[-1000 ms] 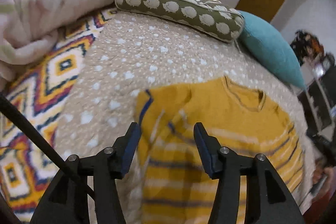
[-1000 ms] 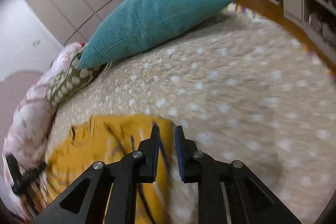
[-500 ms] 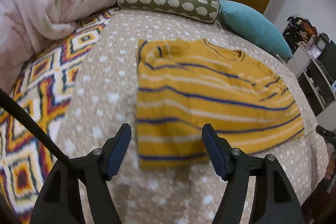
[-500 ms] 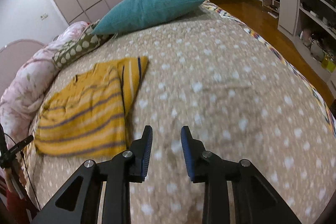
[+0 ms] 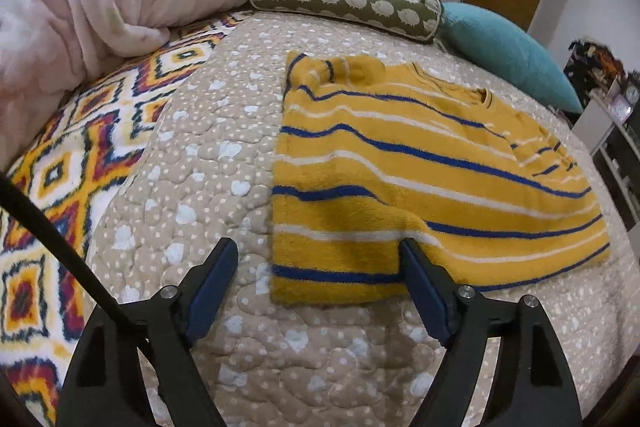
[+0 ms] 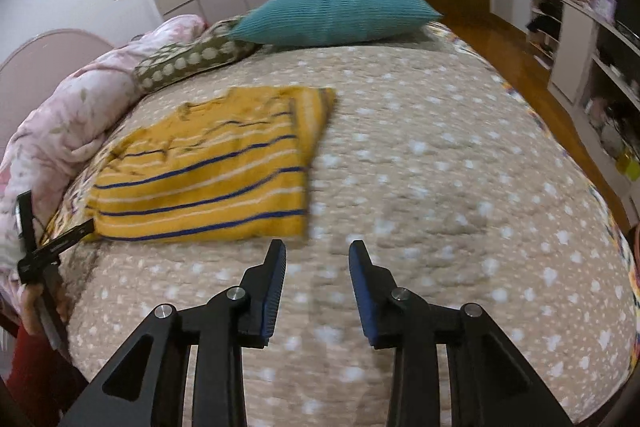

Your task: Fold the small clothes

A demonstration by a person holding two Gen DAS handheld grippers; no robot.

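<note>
**Sleeves in, body fold left**

My left gripper (image 5: 316, 267) gapes wide and empty; the yellow sweater (image 5: 400, 167) lies just ahead on the bed (image 5: 200, 167). Right gripper (image 6: 317, 269), partly spread, has it ahead-left. Sleeves look tucked; halving it remains, I reckon.

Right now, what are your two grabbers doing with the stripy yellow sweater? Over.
Left gripper open, empty, over the hem. Right gripper open, empty, beside it. Yellow blue-striped fuzzy sweater flat on the dotted beige quilt, sleeves folded in. Nothing in the way.
</note>
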